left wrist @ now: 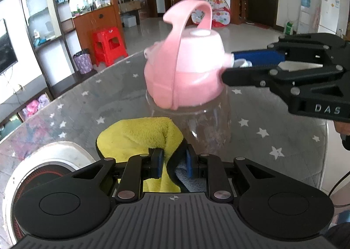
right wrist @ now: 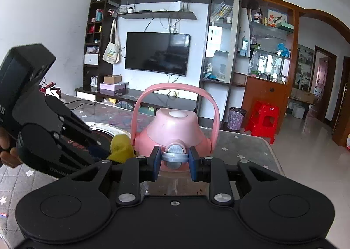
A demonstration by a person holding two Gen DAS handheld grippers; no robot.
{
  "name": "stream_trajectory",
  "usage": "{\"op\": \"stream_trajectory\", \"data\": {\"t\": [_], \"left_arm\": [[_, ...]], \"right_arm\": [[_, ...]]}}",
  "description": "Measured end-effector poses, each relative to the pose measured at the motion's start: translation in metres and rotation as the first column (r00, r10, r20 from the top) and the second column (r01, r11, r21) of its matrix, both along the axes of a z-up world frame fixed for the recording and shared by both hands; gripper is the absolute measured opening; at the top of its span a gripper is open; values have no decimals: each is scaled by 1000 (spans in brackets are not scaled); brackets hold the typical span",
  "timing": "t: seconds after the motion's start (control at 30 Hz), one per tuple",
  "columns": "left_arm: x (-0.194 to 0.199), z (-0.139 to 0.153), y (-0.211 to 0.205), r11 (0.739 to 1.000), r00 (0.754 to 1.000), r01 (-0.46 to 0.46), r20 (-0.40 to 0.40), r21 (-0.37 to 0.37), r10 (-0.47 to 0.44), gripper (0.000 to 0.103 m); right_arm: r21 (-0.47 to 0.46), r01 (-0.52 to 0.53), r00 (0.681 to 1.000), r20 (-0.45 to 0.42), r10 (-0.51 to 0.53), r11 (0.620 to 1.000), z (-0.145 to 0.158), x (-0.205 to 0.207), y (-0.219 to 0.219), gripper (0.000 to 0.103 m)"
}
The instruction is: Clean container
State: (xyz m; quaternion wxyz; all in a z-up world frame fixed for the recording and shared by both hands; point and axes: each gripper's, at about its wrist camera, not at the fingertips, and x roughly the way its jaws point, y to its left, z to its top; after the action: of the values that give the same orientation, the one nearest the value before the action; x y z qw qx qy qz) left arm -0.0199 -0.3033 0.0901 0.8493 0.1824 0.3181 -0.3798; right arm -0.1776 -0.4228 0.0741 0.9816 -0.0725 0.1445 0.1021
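Note:
A clear plastic bottle [left wrist: 203, 126] with a pink lid [left wrist: 186, 69] and pink carry handle stands upright on the grey star-patterned table [left wrist: 273, 122]. My left gripper [left wrist: 174, 164] is shut on a yellow cloth [left wrist: 135, 137] and holds it against the bottle's lower left side. My right gripper [right wrist: 175, 162] is shut on the grey latch [right wrist: 175, 152] at the side of the pink lid [right wrist: 172, 131]. In the left wrist view the right gripper [left wrist: 231, 63] reaches in from the right. The yellow cloth [right wrist: 121, 148] shows left of the lid in the right wrist view.
A round induction cooker [left wrist: 43, 172] sits on the table at the left, close to the cloth. The table's far edge [left wrist: 105, 67] curves behind the bottle. A red stool [left wrist: 109, 45] and a purple bin [left wrist: 82, 61] stand on the floor beyond.

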Motion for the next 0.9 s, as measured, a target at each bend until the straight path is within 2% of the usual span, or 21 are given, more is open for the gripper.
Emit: {"op": "stream_trajectory", "data": {"t": [0.47, 0.9], "left_arm": [[-2, -32, -5, 1000, 996, -1, -87, 11, 2, 21], [-14, -6, -5, 999, 998, 25, -51, -37, -27, 21]], "right_arm": [[5, 44, 999, 32, -44, 999, -7, 1, 1, 29], [22, 52, 998, 41, -53, 998, -6, 4, -3, 29]]}}
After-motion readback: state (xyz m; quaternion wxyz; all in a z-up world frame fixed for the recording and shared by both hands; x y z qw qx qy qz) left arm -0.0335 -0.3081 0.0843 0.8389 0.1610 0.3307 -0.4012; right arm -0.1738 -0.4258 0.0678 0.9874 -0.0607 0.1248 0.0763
